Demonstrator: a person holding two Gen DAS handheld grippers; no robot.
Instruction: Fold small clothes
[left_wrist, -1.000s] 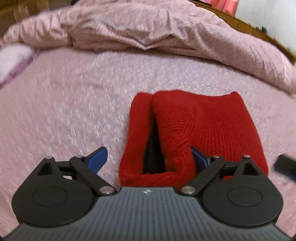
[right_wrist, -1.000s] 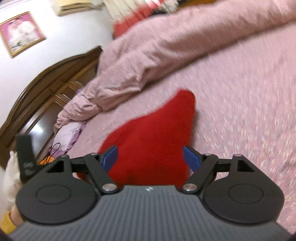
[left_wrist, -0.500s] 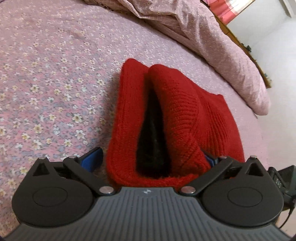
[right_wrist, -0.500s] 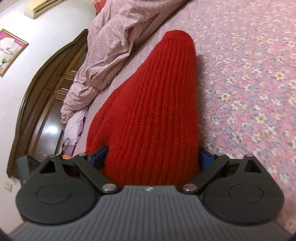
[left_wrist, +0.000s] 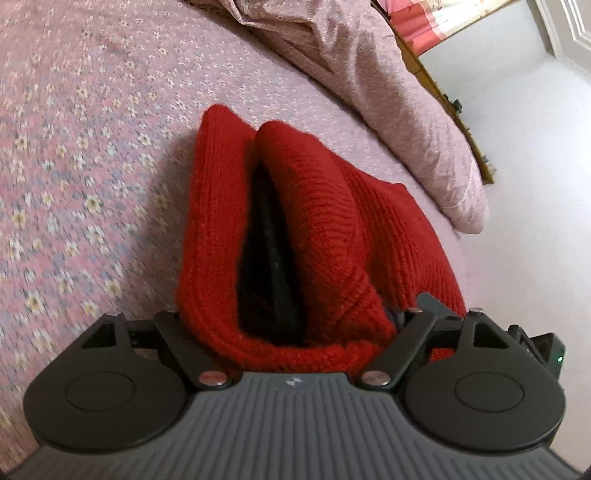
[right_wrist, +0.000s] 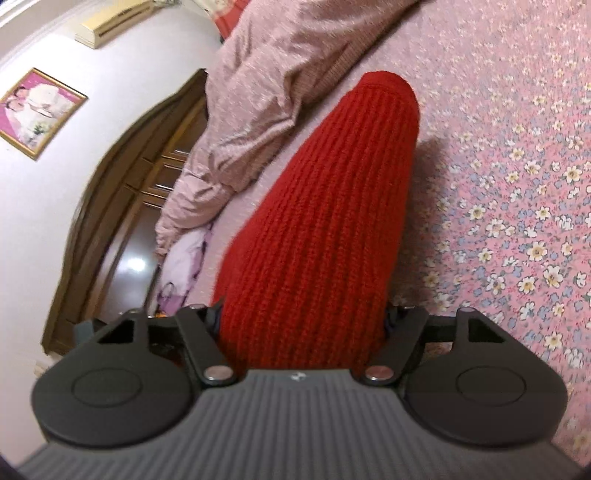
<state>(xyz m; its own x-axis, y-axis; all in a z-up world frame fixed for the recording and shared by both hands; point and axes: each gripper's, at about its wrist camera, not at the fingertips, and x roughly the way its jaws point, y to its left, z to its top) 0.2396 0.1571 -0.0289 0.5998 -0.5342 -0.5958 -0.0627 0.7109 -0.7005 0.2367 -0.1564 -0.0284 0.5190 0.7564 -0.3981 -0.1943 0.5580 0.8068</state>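
A red knitted hat (left_wrist: 317, 206) lies on the pink flowered bedspread (left_wrist: 74, 155). In the left wrist view its open brim with a dark inside faces me. My left gripper (left_wrist: 291, 325) is shut on the brim edge; its fingertips are buried in the knit. In the right wrist view the hat (right_wrist: 325, 221) stretches away from me as a ribbed red cone. My right gripper (right_wrist: 303, 325) is shut on its near end, with the fingertips hidden by the wool. The other gripper's black body (left_wrist: 535, 343) shows at the left wrist view's right edge.
A rumpled pink duvet (left_wrist: 369, 62) is heaped along the far side of the bed, also in the right wrist view (right_wrist: 266, 85). A dark wooden headboard (right_wrist: 122, 192), a lilac pillow (right_wrist: 184, 258) and a white wall with a framed picture (right_wrist: 37, 110) lie beyond.
Both grippers came down from above the hat onto it and closed on its near edges. The blue fingertips, visible before, are now buried in the red knit.
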